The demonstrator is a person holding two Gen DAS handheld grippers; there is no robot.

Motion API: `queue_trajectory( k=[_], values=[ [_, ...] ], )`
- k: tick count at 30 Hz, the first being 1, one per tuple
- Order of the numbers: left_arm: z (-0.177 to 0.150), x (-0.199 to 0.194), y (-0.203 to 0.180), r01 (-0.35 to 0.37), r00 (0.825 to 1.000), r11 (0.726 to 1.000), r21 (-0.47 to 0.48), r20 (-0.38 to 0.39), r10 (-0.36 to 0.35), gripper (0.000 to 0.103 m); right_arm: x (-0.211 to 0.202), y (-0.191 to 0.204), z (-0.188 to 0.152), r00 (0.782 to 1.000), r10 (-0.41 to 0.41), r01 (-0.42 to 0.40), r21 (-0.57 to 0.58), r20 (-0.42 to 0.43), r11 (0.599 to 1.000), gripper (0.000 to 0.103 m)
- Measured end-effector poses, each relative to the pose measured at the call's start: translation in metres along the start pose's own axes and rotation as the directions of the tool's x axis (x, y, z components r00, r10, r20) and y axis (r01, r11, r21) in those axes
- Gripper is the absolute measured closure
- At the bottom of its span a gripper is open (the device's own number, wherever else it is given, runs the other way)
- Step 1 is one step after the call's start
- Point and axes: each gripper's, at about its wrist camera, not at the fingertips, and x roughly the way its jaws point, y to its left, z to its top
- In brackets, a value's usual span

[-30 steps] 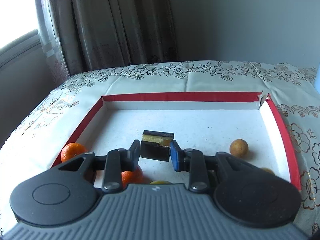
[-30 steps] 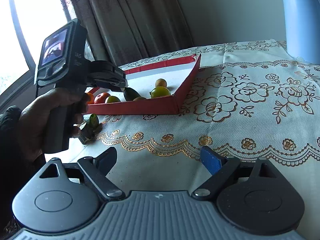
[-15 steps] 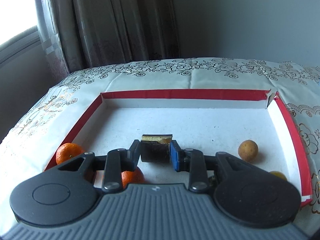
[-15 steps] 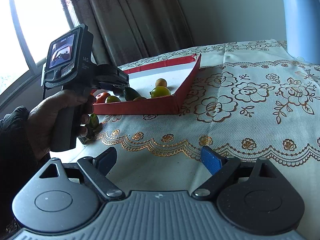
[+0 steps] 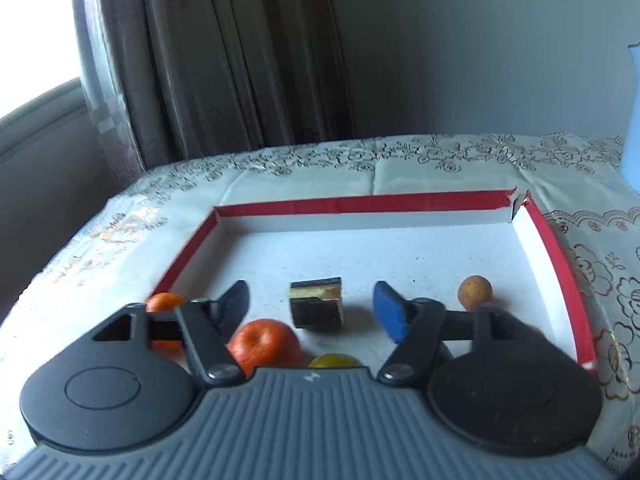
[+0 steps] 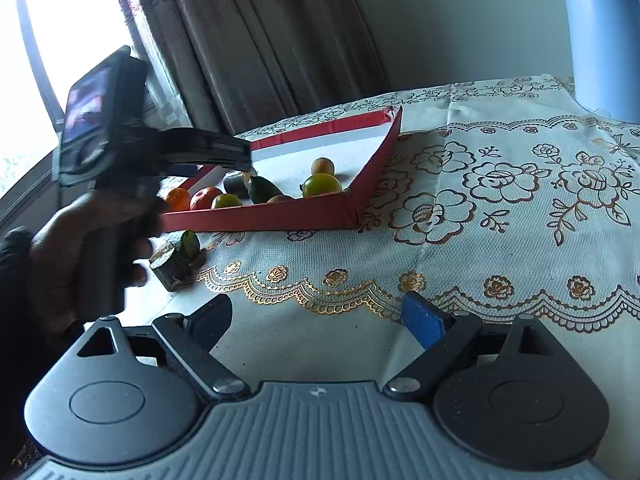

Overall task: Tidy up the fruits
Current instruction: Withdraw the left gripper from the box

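Left wrist view
Left gripper [image 5: 312,308]: its jaws are opening, both fingers clear of the dark block that sits between them.
Dark block [image 5: 317,308]: a cut chunk, dark skin with a pale yellow top, resting on the white floor of the tray.
Tray [image 5: 360,204]: shallow, red rim, white inside, lying on the worktop's lace cloth [image 5: 304,168].
Tangerines: one [image 5: 266,346] just in front of the left finger, another [image 5: 164,304] tucked in the tray's near left corner, partly behind the gripper.
Brown round fruit [image 5: 475,291]: inside the tray, off to the right, well apart from the block.
Yellow-green fruit [image 5: 334,360]: only its top shows above the gripper body.

Right wrist view
Right gripper [image 6: 318,318]: jaws spread wide, nothing between them, only cloth below.
Person's hand [image 6: 80,240]: wrapped round the handle of the left gripper, which reaches over the tray's near edge; blurred.
Cut pieces [image 6: 176,256]: a brown stub and a green-skinned piece touching, on the cloth outside the tray, just beside the hand.
Green fruit [image 6: 320,185]: inside the tray near its right corner.
Blue appliance [image 6: 600,36]: standing at the far right of the worktop.
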Motion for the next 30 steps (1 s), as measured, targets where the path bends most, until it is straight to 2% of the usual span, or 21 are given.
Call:
queue_trajectory(
  k=[4, 6, 10, 15, 18, 21, 24, 27, 30],
  values=[
    [-0.008, -0.032, 0.019, 0.013, 0.999, 1.0, -0.013, 0.04, -0.012, 0.012, 0.0, 0.0, 0.0, 1.0, 0.005, -0.005, 0.005, 0.0, 1.0, 0.01],
    [-0.015, -0.047, 0.03, 0.031, 0.998, 0.999, -0.028, 0.046, -0.03, 0.01, 0.0, -0.001, 0.001, 1.0, 0.01, -0.01, 0.01, 0.002, 1.0, 0.01],
    [-0.034, -0.074, 0.055, 0.028, 0.998, 0.998, -0.048, 0.059, -0.025, 0.0, -0.001, -0.005, 0.0, 1.0, 0.026, -0.026, 0.03, 0.007, 0.999, 0.01],
    [-0.065, -0.09, 0.09, 0.015, 0.999, 0.996, -0.086, 0.045, -0.011, 0.0, -0.002, -0.005, 0.0, 0.999, 0.031, -0.031, 0.037, 0.011, 0.999, 0.01],
    [-0.089, -0.089, 0.114, -0.046, 0.998, 0.995, -0.088, 0.029, 0.049, 0.0, -0.005, -0.004, -0.001, 1.0, 0.024, -0.025, 0.039, 0.019, 0.999, 0.01],
    [-0.108, -0.079, 0.149, -0.092, 0.996, 0.983, -0.16, -0.014, 0.091, 0.0, -0.007, 0.0, -0.002, 0.999, -0.013, 0.012, 0.025, 0.034, 1.0, 0.009],
    [-0.12, -0.069, 0.181, -0.146, 0.989, 0.959, -0.243, -0.052, 0.137, 0.0, -0.01, 0.014, -0.003, 0.996, -0.057, 0.059, -0.031, 0.062, 0.998, 0.009],
    [-0.128, -0.062, 0.2, -0.192, 0.981, 0.943, -0.272, -0.068, 0.18, 0.0, -0.008, 0.037, -0.007, 0.996, -0.05, 0.056, -0.081, 0.071, 0.995, 0.009],
    [-0.133, -0.056, 0.209, -0.179, 0.983, 0.937, -0.3, -0.093, 0.158, 0.0, 0.0, 0.075, -0.012, 0.996, -0.043, 0.058, -0.2, 0.078, 0.978, 0.009]
  ],
)
